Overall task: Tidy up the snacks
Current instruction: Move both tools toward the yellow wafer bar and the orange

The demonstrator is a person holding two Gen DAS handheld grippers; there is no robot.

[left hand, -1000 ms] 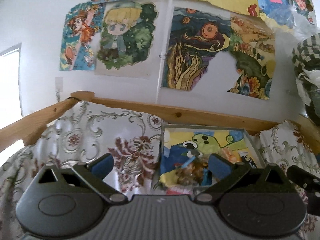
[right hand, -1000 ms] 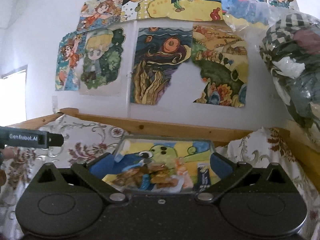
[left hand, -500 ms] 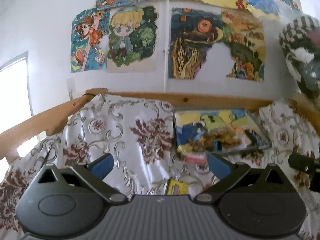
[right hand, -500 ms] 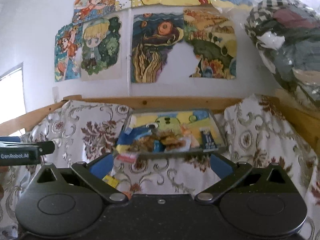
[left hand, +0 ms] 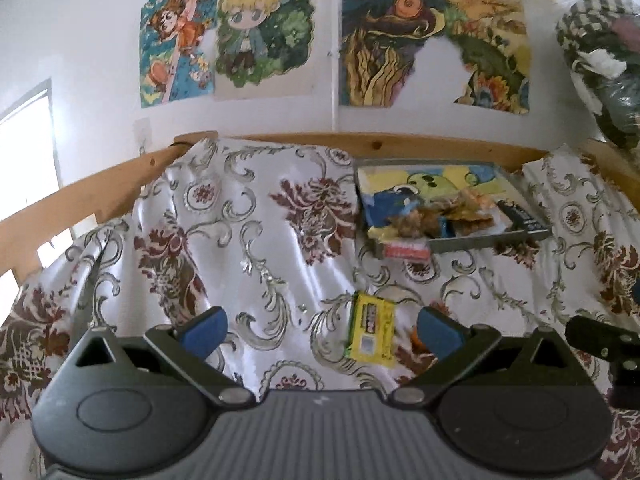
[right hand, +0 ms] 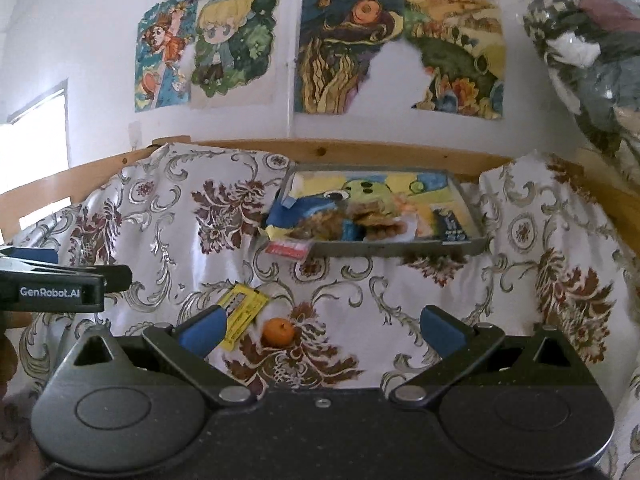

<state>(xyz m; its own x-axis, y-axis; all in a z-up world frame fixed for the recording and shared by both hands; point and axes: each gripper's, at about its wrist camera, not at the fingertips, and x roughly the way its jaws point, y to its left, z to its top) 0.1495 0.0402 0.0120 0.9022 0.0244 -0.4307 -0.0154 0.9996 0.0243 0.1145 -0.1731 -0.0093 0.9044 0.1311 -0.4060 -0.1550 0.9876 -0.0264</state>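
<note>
Snacks sit in two places. From the left wrist, most lie piled in a grey tray (left hand: 492,237) far back on the patterned cloth (left hand: 240,248), a red packet (left hand: 405,249) poking over the tray's near edge. A yellow packet (left hand: 373,329) lies loose on the cloth, close to the left hand-held gripper (left hand: 320,330), whose fingers stand wide apart and empty. Its print is too blurred to read. A good pick would probably centre the fingers over the packet's narrow width before closing.

From the right wrist, a small orange fruit (right hand: 279,332) rests just beside the yellow packet, between the spread, empty fingers of the right hand-held gripper (right hand: 320,330). The left tool's side reads "GenRobot.AI" (right hand: 50,292).
</note>
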